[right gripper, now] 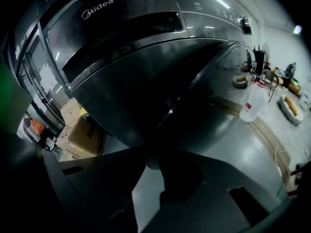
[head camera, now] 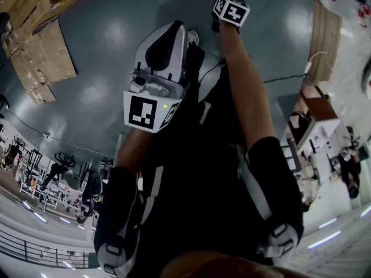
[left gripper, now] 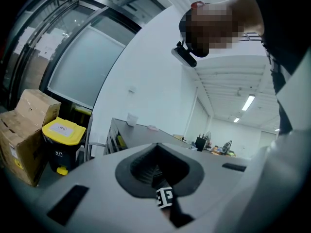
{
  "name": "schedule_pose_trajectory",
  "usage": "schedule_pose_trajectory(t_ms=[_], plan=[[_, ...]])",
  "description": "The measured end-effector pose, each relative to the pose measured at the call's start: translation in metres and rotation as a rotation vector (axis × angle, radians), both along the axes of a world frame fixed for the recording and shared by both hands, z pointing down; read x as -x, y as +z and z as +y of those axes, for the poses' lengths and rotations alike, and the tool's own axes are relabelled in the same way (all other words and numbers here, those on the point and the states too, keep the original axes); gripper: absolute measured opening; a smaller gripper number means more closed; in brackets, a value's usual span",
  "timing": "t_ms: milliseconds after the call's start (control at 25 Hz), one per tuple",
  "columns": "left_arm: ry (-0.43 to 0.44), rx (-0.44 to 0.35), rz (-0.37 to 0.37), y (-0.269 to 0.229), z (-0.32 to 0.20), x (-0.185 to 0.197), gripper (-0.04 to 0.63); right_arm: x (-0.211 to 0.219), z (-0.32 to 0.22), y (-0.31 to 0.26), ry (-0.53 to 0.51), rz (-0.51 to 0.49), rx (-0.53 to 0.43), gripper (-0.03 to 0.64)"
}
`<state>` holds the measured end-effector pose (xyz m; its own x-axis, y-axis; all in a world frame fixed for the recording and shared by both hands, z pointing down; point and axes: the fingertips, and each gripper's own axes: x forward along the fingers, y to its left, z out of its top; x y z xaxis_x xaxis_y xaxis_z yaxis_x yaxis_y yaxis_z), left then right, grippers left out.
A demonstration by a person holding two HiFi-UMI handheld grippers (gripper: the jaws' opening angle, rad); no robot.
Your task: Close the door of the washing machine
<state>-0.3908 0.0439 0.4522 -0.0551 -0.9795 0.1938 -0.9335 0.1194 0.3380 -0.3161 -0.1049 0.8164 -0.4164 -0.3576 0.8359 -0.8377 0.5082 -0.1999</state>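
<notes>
A dark grey Midea washing machine [right gripper: 126, 28] fills the right gripper view. Its round, bulging door [right gripper: 194, 91] swings out towards me, very close. My right gripper [right gripper: 151, 164] points down at the door's lower edge; a narrow strip of floor shows between its jaws and nothing is gripped. I cannot tell whether the tips touch the door. In the head view only its marker cube [head camera: 232, 9] shows, at the top. My left gripper [head camera: 177, 30] hangs by the person's body, away from the machine. Its jaws [left gripper: 158, 147] look shut and empty.
Left of the machine are cardboard boxes [right gripper: 87, 135]. A white jug [right gripper: 252, 106] and a wooden strip [right gripper: 272, 140] are on the floor to the right. The left gripper view shows a yellow-lidded bin [left gripper: 63, 140], boxes [left gripper: 22, 130] and a grey table [left gripper: 146, 135].
</notes>
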Motion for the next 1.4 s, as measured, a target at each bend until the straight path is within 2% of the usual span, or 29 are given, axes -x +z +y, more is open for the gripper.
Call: schedule_pose_trajectory(t_ms=[520, 800, 1160, 1400], plan=[[-0.009, 0.005, 0.003, 0.002, 0.010, 0.005, 0.005, 0.005, -0.005, 0.000, -0.029, 0.021, 0.000, 0.080], [-0.012, -0.011, 0.000, -0.010, 0.018, -0.002, 0.005, -0.016, 0.008, -0.017, -0.028, -0.009, 0.038, 0.080], [-0.037, -0.042, -0.046, -0.047, 0.021, -0.014, 0.005, -0.056, 0.031, -0.090, -0.127, -0.089, -0.044, 0.061], [-0.053, -0.069, -0.071, -0.077, 0.025, -0.029, 0.005, -0.079, 0.034, -0.171, -0.163, -0.171, -0.139, 0.040]])
